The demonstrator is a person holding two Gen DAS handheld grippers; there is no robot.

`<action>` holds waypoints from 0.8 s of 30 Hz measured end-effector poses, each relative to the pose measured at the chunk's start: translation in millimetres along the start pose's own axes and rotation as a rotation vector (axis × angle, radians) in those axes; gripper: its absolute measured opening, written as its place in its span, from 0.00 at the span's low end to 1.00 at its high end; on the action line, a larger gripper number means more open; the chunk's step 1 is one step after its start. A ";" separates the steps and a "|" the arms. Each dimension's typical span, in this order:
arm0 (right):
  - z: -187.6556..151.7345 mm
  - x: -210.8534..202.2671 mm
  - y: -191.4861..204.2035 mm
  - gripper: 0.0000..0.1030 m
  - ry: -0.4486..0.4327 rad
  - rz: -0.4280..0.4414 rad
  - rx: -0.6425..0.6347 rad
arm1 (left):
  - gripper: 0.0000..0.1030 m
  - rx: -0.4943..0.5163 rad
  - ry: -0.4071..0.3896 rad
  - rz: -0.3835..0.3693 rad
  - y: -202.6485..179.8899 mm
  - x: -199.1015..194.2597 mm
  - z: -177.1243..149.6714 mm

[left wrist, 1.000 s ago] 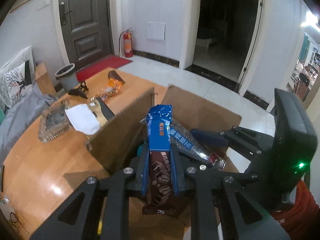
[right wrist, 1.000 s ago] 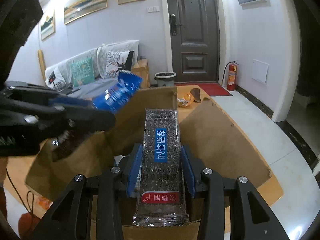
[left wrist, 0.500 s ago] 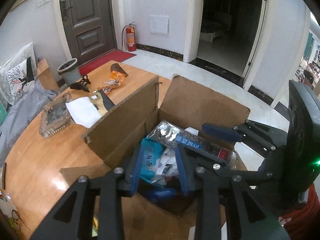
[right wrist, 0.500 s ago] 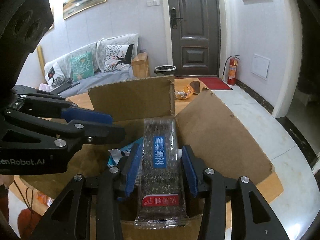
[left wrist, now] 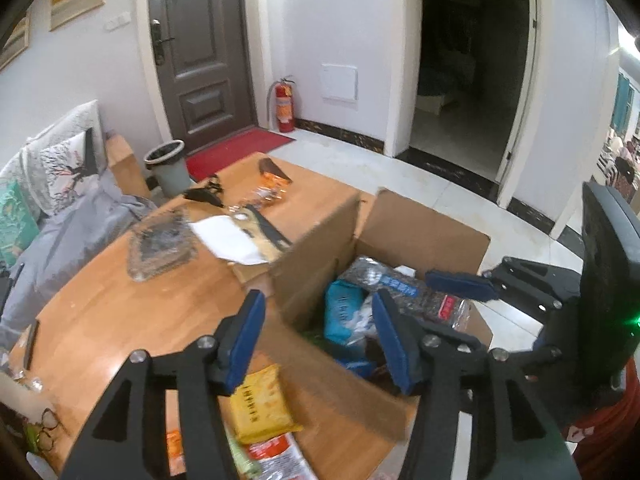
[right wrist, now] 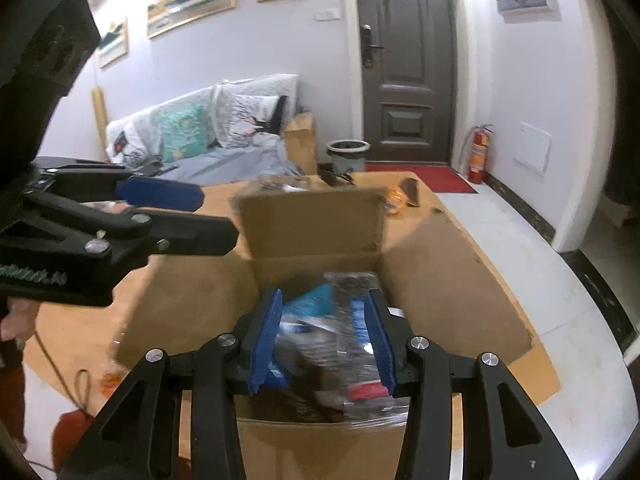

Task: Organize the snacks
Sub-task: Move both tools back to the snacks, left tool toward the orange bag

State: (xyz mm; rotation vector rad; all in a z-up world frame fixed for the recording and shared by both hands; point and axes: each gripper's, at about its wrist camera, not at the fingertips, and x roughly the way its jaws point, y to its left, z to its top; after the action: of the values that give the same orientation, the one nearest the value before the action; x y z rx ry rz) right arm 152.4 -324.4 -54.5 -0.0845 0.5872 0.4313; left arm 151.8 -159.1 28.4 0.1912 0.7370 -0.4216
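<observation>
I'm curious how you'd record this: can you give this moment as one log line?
left gripper: open, empty | right gripper: open over cardboard box | clear seaweed pack: in box | yellow packet: on table

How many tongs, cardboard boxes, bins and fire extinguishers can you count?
Black tongs with blue pads: 2, the left tongs and the right tongs
Brown cardboard box: 1
Grey round waste bin: 1
Red fire extinguisher: 1
Total: 5
</observation>
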 end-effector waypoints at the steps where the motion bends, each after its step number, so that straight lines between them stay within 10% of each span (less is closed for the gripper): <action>1: 2.3 -4.0 7.5 0.38 -0.005 0.017 -0.012 | 0.53 -0.003 -0.009 0.013 5.9 -8.8 -1.6; 13: 5.6 -26.4 131.0 0.38 -0.022 0.244 -0.210 | 0.54 -0.140 -0.018 0.142 101.5 -81.6 -75.2; 24: -50.6 45.5 180.2 0.38 0.182 0.316 -0.186 | 0.54 -0.399 0.181 0.090 146.4 -14.0 -212.9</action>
State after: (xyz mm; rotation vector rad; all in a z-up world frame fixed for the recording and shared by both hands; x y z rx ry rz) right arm 84.9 -154.0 -113.8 -0.2117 0.7423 0.7911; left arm 76.6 43.6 -113.7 -0.1143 0.9704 -0.1660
